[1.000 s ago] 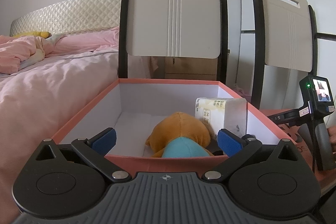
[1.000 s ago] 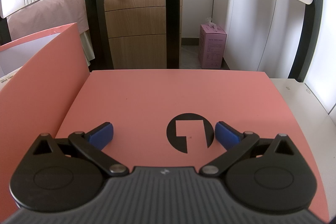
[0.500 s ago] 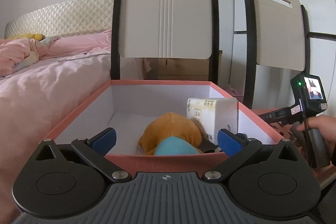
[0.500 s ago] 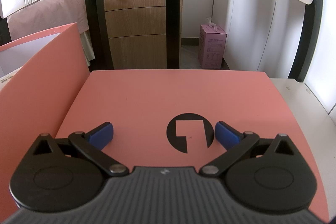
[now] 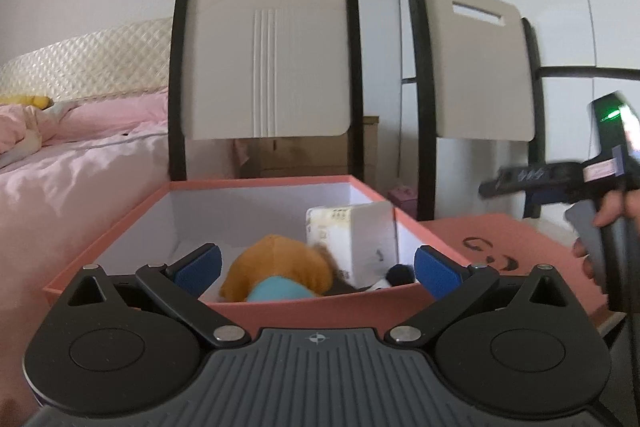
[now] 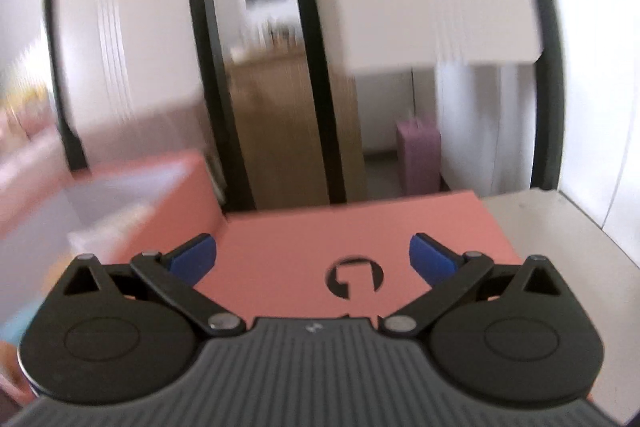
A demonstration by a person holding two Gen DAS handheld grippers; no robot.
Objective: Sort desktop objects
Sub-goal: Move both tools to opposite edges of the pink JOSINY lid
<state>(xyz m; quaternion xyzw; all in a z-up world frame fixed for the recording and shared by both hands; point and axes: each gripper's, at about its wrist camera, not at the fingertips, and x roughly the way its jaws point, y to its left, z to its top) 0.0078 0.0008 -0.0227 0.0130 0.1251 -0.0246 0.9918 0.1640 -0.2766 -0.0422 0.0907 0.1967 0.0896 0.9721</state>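
Now the left gripper (image 5: 316, 263) hangs just in front of the open salmon-pink box (image 5: 132, 215), its blue pads (image 5: 200, 261) spread wide with nothing between them. Inside that box, an orange plush toy (image 5: 280, 267) with a light blue patch lies near the front wall, and right beside it, touching on its right, stands a white tissue pack (image 5: 352, 239) leaning toward the right wall. Something small and black-and-white (image 5: 396, 275) peeks out at the foot of the pack; too hidden to name.

Over to the right of the box lies the flat pink lid (image 5: 512, 243), printed with a dark logo. Above it, the person's right hand (image 5: 612, 211) grips the handle of the other tool, a green light glowing on its top; that part is blurred.

From the right wrist view, the right gripper (image 6: 312, 259) floats over the same pink lid (image 6: 288, 259), fingers wide apart and empty, the round black logo (image 6: 354, 277) sitting between the fingertips. The box's pink wall (image 6: 180, 195) rises on the left, heavily smeared. Beyond stand two white chair backs (image 5: 266, 51) in black frames, a wooden dresser (image 6: 280, 127) seen between them, and a small purple-pink carton (image 6: 418, 159) on the floor. A pink-covered bed (image 5: 80, 171) fills the left side of the left view.
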